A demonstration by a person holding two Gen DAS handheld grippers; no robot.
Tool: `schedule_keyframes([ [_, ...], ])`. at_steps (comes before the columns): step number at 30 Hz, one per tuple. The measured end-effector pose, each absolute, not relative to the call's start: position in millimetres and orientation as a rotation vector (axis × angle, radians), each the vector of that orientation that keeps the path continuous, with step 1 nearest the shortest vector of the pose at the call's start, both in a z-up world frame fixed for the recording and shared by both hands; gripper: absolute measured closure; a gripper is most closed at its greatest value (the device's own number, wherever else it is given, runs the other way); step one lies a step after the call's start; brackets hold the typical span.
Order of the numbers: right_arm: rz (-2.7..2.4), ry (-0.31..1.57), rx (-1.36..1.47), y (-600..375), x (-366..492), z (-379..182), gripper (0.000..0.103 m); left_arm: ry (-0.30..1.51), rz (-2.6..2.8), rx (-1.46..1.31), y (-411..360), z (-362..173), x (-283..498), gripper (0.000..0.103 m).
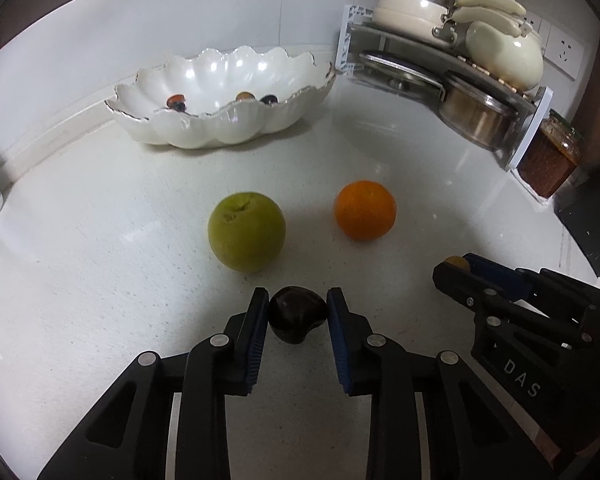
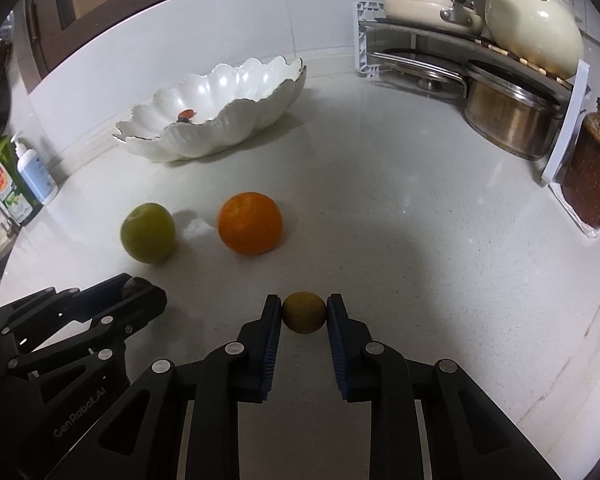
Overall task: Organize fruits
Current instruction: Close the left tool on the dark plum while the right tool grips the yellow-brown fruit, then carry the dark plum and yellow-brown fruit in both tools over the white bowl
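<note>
Three small fruits (image 1: 240, 98) lie in the bowl (image 1: 220, 128); each gripper clasps another.

A pale speckled countertop (image 1: 100, 280) carries a scalloped white bowl (image 1: 224, 124) near the wall, a green fruit (image 1: 246, 232) and an orange (image 1: 365, 210) side by side mid-counter — well apart from a corner pot rack (image 1: 452, 64) and a jar (image 1: 548, 160).
</note>
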State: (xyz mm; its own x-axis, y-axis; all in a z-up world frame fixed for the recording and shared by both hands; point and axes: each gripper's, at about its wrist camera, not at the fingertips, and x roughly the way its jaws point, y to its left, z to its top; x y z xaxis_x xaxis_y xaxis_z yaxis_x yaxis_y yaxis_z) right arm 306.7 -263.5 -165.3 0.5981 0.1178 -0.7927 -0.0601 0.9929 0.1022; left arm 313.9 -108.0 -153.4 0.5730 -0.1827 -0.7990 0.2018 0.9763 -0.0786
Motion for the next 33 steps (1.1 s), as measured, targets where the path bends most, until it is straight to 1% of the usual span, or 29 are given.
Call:
schedule_keyframes([
  [33, 0.121, 0.745, 0.041, -214, 283, -83, 0.078, 0.727, -0.208, 0.002, -50, -67, 291, 0.073],
])
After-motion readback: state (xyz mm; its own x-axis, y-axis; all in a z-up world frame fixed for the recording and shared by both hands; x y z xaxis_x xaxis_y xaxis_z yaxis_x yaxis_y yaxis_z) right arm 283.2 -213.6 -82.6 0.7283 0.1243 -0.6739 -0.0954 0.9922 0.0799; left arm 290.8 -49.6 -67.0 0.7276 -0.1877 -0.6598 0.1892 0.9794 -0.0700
